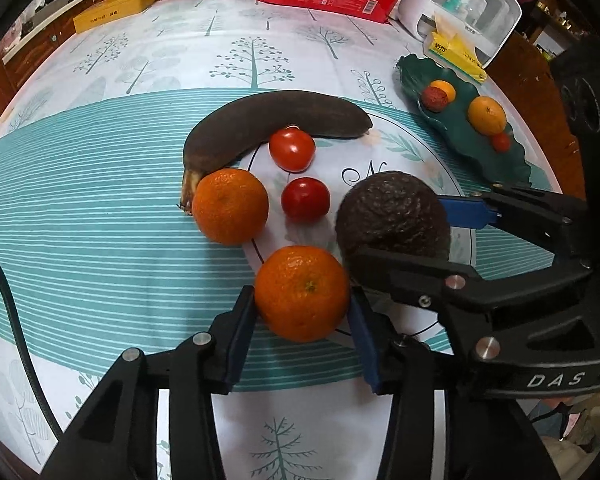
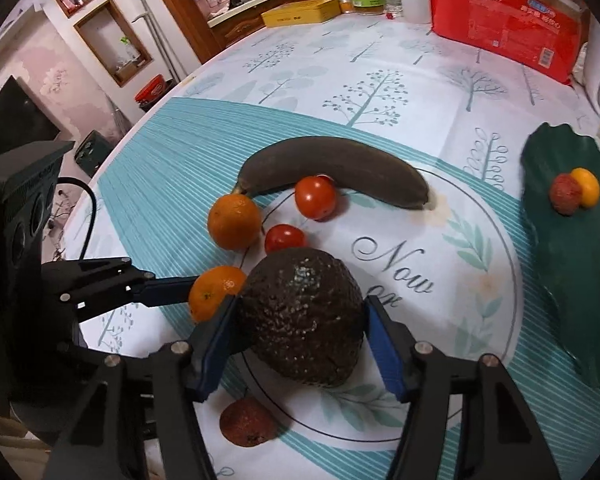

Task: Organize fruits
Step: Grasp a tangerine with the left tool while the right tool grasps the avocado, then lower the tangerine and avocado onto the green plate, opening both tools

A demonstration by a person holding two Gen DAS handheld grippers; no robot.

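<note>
Fruit lies scattered on the patterned cloth of the table [image 1: 100,240]. In the left wrist view the left tool [image 1: 302,312] has its blue pads against both sides of a tangerine [image 1: 302,292] at lower centre, closed on it. The right tool [image 2: 300,328], seen in the right wrist view, brackets a dark avocado [image 2: 302,320] at lower centre, its left pad against the skin and its right pad touching or just beside it, so whether it truly grips I cannot tell. Above these sit a second tangerine [image 1: 230,206], two tomatoes [image 1: 292,150] and a blackened banana [image 1: 268,120] curving across the middle of the frame. A green leaf-shaped tray [image 1: 512,160] at the right edge holds several small fruits. A reddish lychee-like fruit [image 2: 246,420] rests on the cloth near the bottom of the right wrist view.
</note>
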